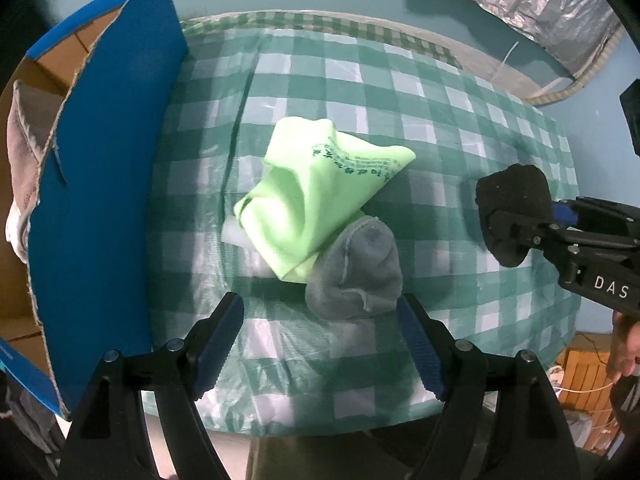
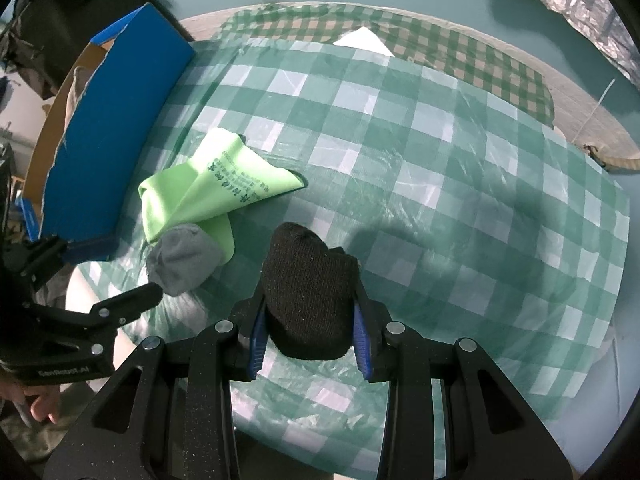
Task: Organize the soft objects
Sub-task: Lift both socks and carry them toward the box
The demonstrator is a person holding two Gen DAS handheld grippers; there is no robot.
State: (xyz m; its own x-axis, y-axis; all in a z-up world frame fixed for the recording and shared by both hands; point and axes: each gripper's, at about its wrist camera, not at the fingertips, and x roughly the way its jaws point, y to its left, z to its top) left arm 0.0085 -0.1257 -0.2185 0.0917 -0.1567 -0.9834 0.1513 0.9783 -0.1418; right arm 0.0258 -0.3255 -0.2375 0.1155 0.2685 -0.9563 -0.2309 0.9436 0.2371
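A balled grey sock (image 1: pixel 354 276) (image 2: pixel 184 258) lies on the checked tablecloth, against a crumpled light-green cloth (image 1: pixel 316 196) (image 2: pixel 208 188) with dark printed text. My left gripper (image 1: pixel 318 308) (image 2: pixel 124 270) points down with its jaws wide open. The sock's near end sits between its blue pads (image 1: pixel 220 336), which do not press on it. To the right, my right gripper (image 2: pixel 310 320) (image 1: pixel 508 220) is shut on a rolled black knit sock (image 2: pixel 308 272) (image 1: pixel 512 200), held just above the cloth.
An open cardboard box with blue outer walls (image 1: pixel 108 180) (image 2: pixel 116 128) stands at the table's left edge, with grey fabric (image 1: pixel 24 152) inside. The round table (image 1: pixel 440 120) carries a green-checked plastic cover. Crinkled silver foil (image 1: pixel 540 0) lies beyond it. A hand (image 1: pixel 628 344) shows at the right.
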